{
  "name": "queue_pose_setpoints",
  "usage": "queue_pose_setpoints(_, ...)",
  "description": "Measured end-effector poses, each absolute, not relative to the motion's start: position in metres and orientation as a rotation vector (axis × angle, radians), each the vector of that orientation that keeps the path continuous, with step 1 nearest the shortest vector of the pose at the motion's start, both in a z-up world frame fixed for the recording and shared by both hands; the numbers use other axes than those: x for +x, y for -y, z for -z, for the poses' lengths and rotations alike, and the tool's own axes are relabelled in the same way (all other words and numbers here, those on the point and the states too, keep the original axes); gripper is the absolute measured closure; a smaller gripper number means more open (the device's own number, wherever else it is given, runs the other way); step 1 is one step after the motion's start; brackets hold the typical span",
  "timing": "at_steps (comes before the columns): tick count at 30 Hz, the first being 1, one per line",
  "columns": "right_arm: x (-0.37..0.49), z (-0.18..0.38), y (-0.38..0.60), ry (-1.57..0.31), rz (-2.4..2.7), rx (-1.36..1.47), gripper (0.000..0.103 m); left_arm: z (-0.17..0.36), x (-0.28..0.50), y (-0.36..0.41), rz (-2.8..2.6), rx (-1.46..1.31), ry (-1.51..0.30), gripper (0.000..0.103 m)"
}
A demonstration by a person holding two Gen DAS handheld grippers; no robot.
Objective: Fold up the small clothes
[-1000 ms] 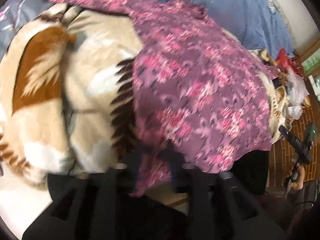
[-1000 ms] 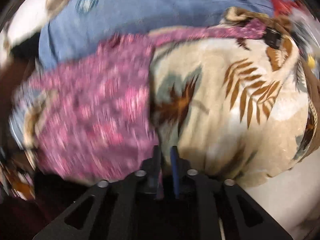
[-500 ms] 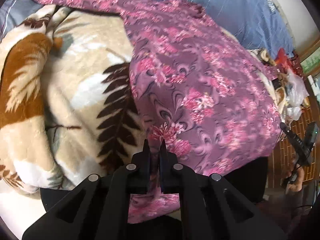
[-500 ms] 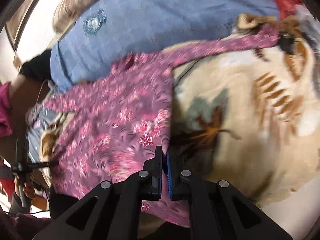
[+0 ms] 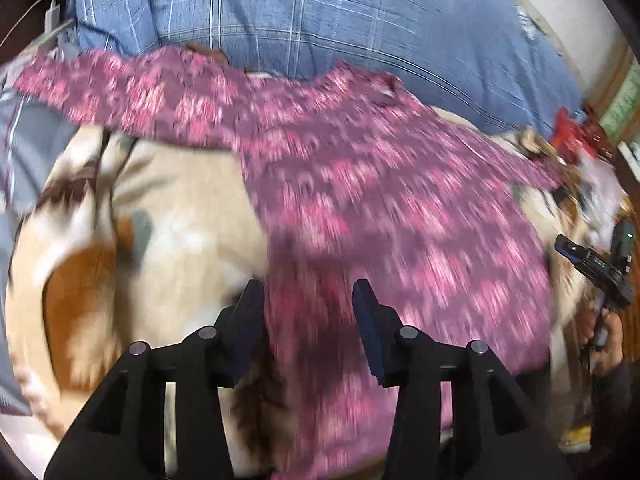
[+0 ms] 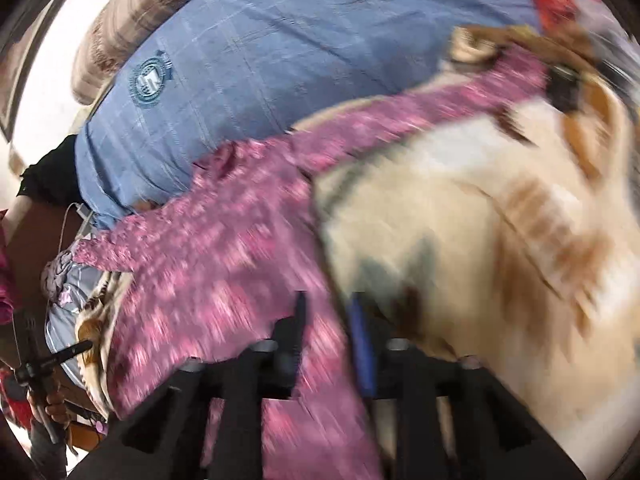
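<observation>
A purple long-sleeved top with pink flowers (image 5: 380, 200) lies spread flat on a cream and brown leaf-print blanket (image 5: 180, 208), sleeves stretched out to both sides. My left gripper (image 5: 308, 292) hovers over the top's left hem edge. Its jaws are opening and the cloth lies below the gap, not pressed by the pads. In the right wrist view the same top (image 6: 208, 264) runs under my right gripper (image 6: 328, 304). Those jaws are opening too, with the right hem edge loose between them. Both views are motion-blurred.
A blue checked duvet (image 5: 320, 20) bulges behind the top, also shown in the right wrist view as the duvet (image 6: 280, 60). Red and white clutter (image 5: 576, 140) sits at the bed's right side. A white charger and cable (image 5: 50, 16) lie far left.
Half a second ago both grippers were shut on the top's hem. Both have let go, their jaws stand apart, and both hands have drawn back so more of the duvet shows.
</observation>
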State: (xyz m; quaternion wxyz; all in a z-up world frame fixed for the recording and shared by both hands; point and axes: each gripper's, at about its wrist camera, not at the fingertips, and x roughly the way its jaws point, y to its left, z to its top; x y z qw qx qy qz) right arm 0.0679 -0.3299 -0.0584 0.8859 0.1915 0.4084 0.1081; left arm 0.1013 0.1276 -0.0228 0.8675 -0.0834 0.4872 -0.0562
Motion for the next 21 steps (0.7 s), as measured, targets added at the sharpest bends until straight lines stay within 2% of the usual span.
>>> queue_pose_setpoints(7, 0.171, 0.095, 0.294, -0.905, -0.169, 0.448, 0.070, 0.059, 0.182, -0.107, 0.034, -0.175, -1.092, 0.059)
queue_pose_setpoints(8, 0.175, 0.094, 0.288, -0.888, -0.170, 0.418, 0.080, 0.063, 0.186, -0.107, 0.023, -0.183, -1.102, 0.059)
queue_pose_setpoints(9, 0.179, 0.088, 0.278, -0.877, -0.197, 0.353, 0.095, 0.066, 0.190, -0.110, 0.018, -0.203, -1.104, 0.059)
queue_pose_setpoints(10, 0.180, 0.083, 0.277, -0.882, -0.206, 0.317, 0.096, 0.067, 0.190, -0.112, 0.016, -0.216, -1.098, 0.059)
queue_pose_setpoints(13, 0.175, 0.066, 0.291, -0.787, -0.180, 0.355, 0.096, 0.077, 0.192, -0.118, -0.012, -0.207, -1.087, 0.059)
queue_pose_setpoints(17, 0.183, 0.096, 0.292, -0.873, -0.153, 0.312, 0.096, 0.084, 0.190, -0.106, -0.022, -0.095, -1.052, 0.059)
queue_pose_setpoints(18, 0.181, 0.090, 0.289, -0.877, -0.154, 0.274, 0.095, 0.081, 0.190, -0.105, -0.017, -0.078, -1.059, 0.059)
queue_pose_setpoints(19, 0.180, 0.086, 0.289, -0.894, -0.151, 0.270, 0.087, 0.075, 0.187, -0.107, -0.004, -0.100, -1.060, 0.059)
queue_pose_setpoints(21, 0.167, 0.064, 0.291, -0.851, -0.156, 0.286, 0.085, 0.061, 0.180, -0.114, 0.026, -0.180, -1.025, 0.059)
